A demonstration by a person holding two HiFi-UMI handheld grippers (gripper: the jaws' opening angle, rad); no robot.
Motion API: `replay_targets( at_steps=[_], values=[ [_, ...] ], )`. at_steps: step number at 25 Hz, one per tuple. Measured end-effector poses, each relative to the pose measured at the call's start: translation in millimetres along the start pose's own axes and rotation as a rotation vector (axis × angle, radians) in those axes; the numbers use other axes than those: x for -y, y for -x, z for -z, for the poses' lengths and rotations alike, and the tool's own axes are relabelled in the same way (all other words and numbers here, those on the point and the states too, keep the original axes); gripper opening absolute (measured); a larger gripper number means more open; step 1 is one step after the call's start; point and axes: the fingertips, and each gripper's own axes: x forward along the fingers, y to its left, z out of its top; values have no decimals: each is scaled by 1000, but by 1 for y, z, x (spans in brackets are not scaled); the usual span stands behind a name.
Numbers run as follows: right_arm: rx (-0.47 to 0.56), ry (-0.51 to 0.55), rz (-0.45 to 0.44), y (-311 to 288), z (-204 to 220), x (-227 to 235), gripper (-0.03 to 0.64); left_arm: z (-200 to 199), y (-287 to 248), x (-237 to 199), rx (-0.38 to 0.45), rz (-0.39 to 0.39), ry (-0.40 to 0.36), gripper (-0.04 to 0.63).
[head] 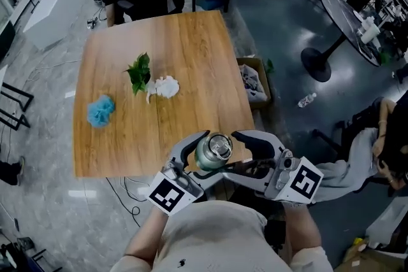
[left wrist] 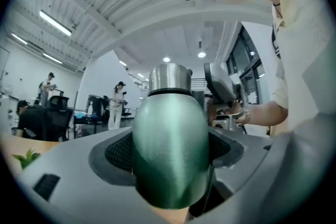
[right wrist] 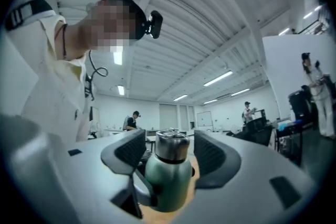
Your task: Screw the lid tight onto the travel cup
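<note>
Cup (head: 212, 155), green with a steel lid (head: 220, 147), is held lid-up over the near edge of the table (head: 159, 41), just in front of the person's chest.

Left gripper (head: 205, 157): the jaws are clamped on the cup's green body. In the left gripper view the body (left wrist: 170, 149) fills the gap, and both ribbed pads (left wrist: 118, 152) press against its sides. The lid (left wrist: 170, 78) stands clear above the jaws, beyond the pads. The right gripper's grey body shows just behind the cup in this view.

Right gripper (head: 233, 151): the jaws stand apart, one on each side of the lid. In the right gripper view the lid (right wrist: 170, 147) sits between the two pads (right wrist: 128, 149) at pad height. A narrow gap shows on either side, so neither pad touches it. The green body (right wrist: 168, 181) hangs below the pads, and part of the left gripper grips it from the lower left. The lid is seated on the cup's neck; whether it is fully screwed down cannot be told.

On the table, well apart from the cup, lie a green leaf (head: 139, 71), a white wad (head: 167, 86) touching it, and a blue tuft (head: 101, 109) off to the left. A cardboard box (head: 255, 79) stands on the floor beside the table's right edge.
</note>
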Motion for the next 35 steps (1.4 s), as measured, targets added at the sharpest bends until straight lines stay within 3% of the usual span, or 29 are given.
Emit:
replay_targets(
  at_steps=[2,5,7,10,15,17,19,20,22,24,27,30,32,35],
  values=[
    [-30,17,-110,13,-2,-2,275,-8,-5,18,12,150,-40,393],
    [-41,32,-270,24,-2,-13,271,-12,-8,49,5,400,-193,391],
    [-14,42,-286,26,-5,-17,232,-10,-13,58,-4,451,-208,393],
    [20,71,-163,25,-7,-9,226,-9,-25,52,-5,390,-188,393],
    [37,101,124,22,-1,16,224,-7,-39,21,-27,143,-234,393],
    [52,88,249,20,0,23,224,-7,-42,10,-33,55,-201,393],
    [59,64,309,17,3,24,224,-5,-42,7,-33,33,-117,393],
    [59,49,283,16,6,21,224,-4,-40,8,-30,53,-69,393],
    [68,13,131,18,6,11,255,-7,-35,13,-14,142,-13,393],
    [104,-24,-47,22,-4,4,268,-8,-26,24,-7,262,-47,393],
    [89,-38,-238,25,-15,-1,268,-5,-15,45,-26,419,-156,393],
    [2,1,-411,18,-10,-17,268,-5,-14,56,-34,477,-165,393],
    [-1,40,-421,11,-7,-20,253,-6,-16,55,-25,467,-182,393],
    [62,78,-285,1,-9,-6,252,-7,-20,35,-12,368,-183,393]
  ],
)
